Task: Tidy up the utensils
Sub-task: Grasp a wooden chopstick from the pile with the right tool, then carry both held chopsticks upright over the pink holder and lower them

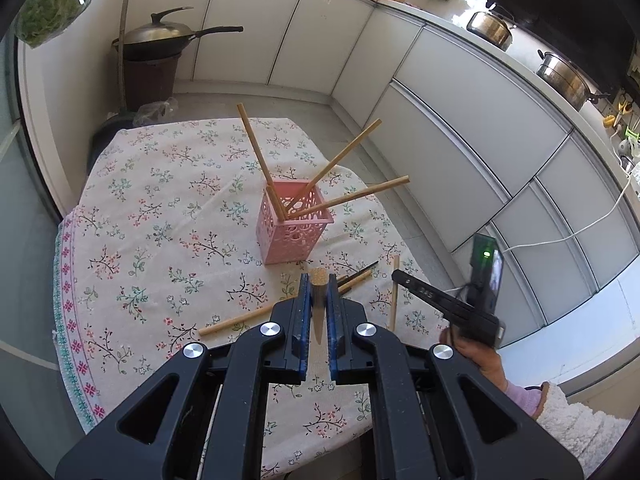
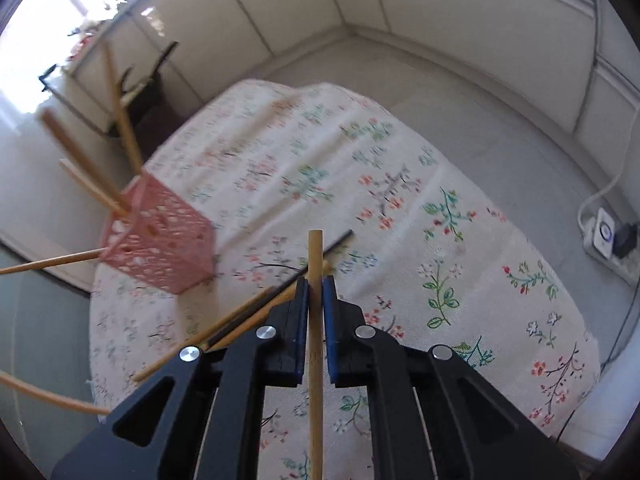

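Note:
A pink lattice holder (image 1: 291,224) stands on the floral tablecloth (image 1: 160,200) with three bamboo chopsticks (image 1: 256,152) leaning out of it. My left gripper (image 1: 319,284) is shut on a bamboo chopstick (image 1: 319,304), seen end-on, just in front of the holder. My right gripper (image 2: 316,284) is shut on another bamboo chopstick (image 2: 315,340) that runs along its fingers; the holder (image 2: 160,248) is to its left. Loose bamboo and dark chopsticks (image 1: 356,276) lie on the cloth near both grippers. The right gripper also shows in the left wrist view (image 1: 404,278).
White cabinets (image 1: 460,92) curve around the table. A wok (image 1: 160,40) sits on a dark bin at the back left. Pots (image 1: 560,76) stand on the counter. A power strip (image 2: 608,240) and cable lie on the floor to the right. The table edge (image 1: 72,360) is near.

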### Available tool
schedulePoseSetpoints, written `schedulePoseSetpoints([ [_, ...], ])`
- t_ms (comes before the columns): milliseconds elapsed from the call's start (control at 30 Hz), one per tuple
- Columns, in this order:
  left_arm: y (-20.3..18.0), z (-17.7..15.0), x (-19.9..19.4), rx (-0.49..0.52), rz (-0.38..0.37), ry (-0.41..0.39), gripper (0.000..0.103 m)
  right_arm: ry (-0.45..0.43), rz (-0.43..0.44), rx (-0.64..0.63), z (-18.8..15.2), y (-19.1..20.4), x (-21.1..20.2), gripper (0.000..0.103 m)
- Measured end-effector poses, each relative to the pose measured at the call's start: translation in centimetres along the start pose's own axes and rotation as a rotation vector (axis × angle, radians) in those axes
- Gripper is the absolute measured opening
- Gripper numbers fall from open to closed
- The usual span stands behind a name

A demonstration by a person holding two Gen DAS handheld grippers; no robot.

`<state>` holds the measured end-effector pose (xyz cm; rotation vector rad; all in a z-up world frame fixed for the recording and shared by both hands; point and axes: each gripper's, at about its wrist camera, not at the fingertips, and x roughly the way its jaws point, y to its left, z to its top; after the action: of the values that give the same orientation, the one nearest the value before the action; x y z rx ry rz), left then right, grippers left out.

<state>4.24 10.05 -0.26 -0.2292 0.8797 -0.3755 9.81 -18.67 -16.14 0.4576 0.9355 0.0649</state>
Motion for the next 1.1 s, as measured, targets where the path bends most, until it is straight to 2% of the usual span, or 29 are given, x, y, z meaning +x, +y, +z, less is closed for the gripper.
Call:
schedulePoseSetpoints([
  [200, -0.7, 0.1, -0.7, 0.012, 0.0, -0.031, 0.007, -0.153, 0.093, -0.163, 0.2, 2.6, -5.8, 0.008],
  [433, -1.5, 0.5, -1.8, 0.02, 0.008, -0.081, 0.007, -0.289, 0.194, -0.269, 0.6, 5.2, -12.5, 0.008],
  [800, -3.5, 3.7, -4.7, 0.032, 0.039, -0.211, 0.007, -0.459, 0.305, -0.291, 4.1, 8.9, -20.8, 0.008],
  [1000, -4.5, 7.3, -6.4, 0.042, 0.081, -0.301, 0.007, -0.523, 0.348, -0.27, 6.4, 10.2, -22.6, 0.008],
  [1100, -4.4, 8.8, -6.3, 0.027, 0.096, -0.329, 0.007, -0.545, 0.35, -0.261, 7.4, 10.6, -22.2, 0.008],
])
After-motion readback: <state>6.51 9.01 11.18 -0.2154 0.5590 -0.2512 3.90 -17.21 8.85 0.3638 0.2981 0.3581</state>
